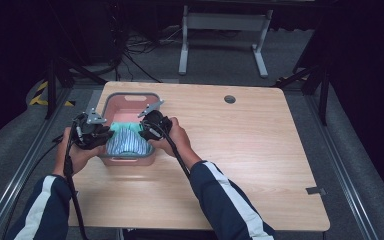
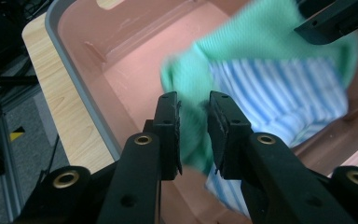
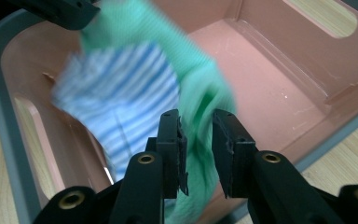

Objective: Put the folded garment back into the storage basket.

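You held the striped cloth [image 1: 126, 140] over the pink basket [image 1: 111, 101] on the desk [image 1: 260, 150]. Your left gripper [image 2: 193, 109] and right gripper [image 3: 196, 126] each had fingers slightly apart, the cloth's green edge between them, unpinched.

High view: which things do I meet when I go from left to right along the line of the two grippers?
Left gripper → green and blue-striped cloth in the pink basket → right gripper → bare wooden table.
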The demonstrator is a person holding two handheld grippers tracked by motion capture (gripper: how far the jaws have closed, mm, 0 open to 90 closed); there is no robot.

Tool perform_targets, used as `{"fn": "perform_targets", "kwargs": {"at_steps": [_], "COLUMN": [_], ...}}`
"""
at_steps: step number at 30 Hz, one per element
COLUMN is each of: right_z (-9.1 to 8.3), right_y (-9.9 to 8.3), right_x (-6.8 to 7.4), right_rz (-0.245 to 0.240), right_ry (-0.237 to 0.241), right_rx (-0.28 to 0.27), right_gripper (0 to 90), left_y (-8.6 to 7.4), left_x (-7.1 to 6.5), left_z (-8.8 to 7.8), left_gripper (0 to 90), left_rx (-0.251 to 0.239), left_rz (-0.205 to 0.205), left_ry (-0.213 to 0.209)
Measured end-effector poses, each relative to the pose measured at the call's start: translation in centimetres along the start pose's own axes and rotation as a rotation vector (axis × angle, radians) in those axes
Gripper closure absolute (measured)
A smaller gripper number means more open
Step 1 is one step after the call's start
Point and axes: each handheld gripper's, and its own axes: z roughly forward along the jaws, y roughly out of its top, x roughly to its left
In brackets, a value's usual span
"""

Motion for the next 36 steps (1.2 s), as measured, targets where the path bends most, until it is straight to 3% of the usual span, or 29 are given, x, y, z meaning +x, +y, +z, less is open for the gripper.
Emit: {"fn": "perform_targets", "kwargs": {"at_steps": [6, 13, 17, 29, 36], "right_z": [-0.3, -0.9, -1.5, -4.4, -5.8], "right_y": [-0.1, -0.2, -0.3, -1.1, -2.0], "right_x": [-0.2, -0.1, 0.1, -0.4, -0.8], "right_rz": [0.004, -0.003, -0.024, -0.067, -0.082], "right_ry": [-0.002, -0.001, -0.004, -0.051, -0.079], "right_rx": [-0.011, -0.020, -0.020, -0.023, -0.014], "right_gripper": [72.8, 71.4, 69.4, 60.3, 55.0], "left_y": [0.1, 0.3, 0.3, 1.1, 1.5], "left_x": [-0.3, -0.9, -1.3, -4.3, -5.9], "left_z": [-0.3, -0.8, -1.8, -2.9, -3.1], "left_gripper": [69.5, 67.6, 66.8, 56.5, 50.5], "left_rx": [0.005, -0.034, -0.089, -0.162, -0.159], "left_rz": [0.012, 0.009, 0.007, 0.032, 0.059], "left_ry": [0.000, -0.010, -0.021, -0.036, -0.053]}}
